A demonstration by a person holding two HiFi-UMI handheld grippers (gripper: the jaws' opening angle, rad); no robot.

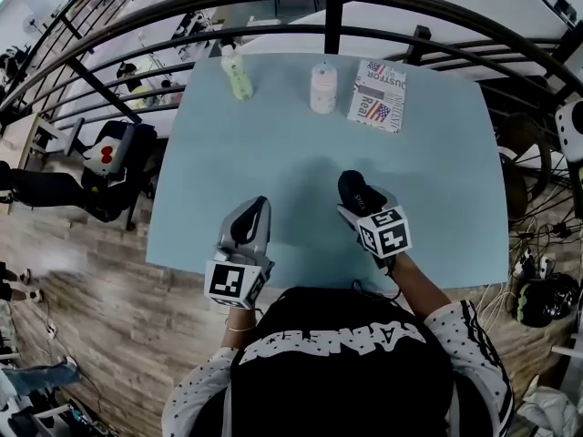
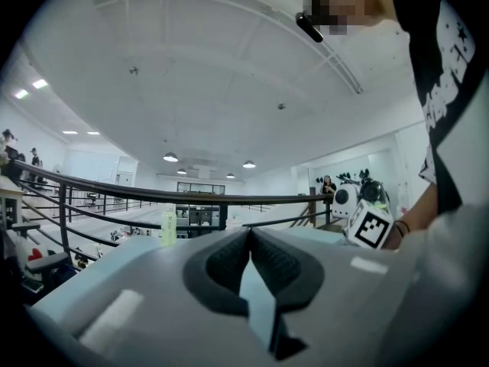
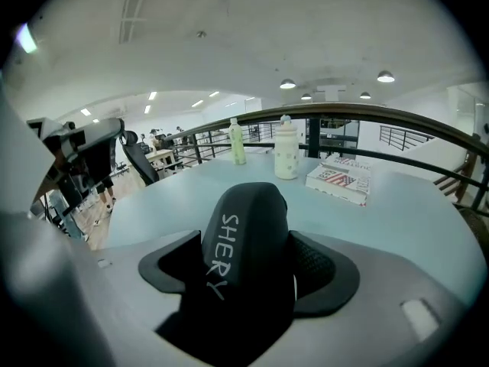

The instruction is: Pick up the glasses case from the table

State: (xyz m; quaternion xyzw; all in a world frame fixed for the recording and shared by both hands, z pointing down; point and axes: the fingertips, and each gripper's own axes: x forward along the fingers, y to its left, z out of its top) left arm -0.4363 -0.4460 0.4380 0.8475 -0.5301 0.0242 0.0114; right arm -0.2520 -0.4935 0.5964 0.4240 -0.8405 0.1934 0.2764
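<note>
Right gripper view: we saw the glasses case (image 3: 246,235) pinched between the jaws of the right gripper (image 1: 363,206), with a black pad pressing on each side.
Case axis: its length ran along the jaws, and the rounded end pointed away from us toward the table's far edge.
Case place: over the near part of the light blue table (image 1: 437,180); we could not tell whether it touched the top.
Case writing: white letters "SHERY" ran along its length.
Left gripper (image 2: 250,262): jaws pressed together at the tips with nothing between them, near the table's front edge.
Far edge: a green bottle (image 1: 237,73) and a white bottle (image 1: 323,87) stood beside a flat book (image 1: 378,94).
Book print: we read "Real" beside a stars-and-stripes flag.
</note>
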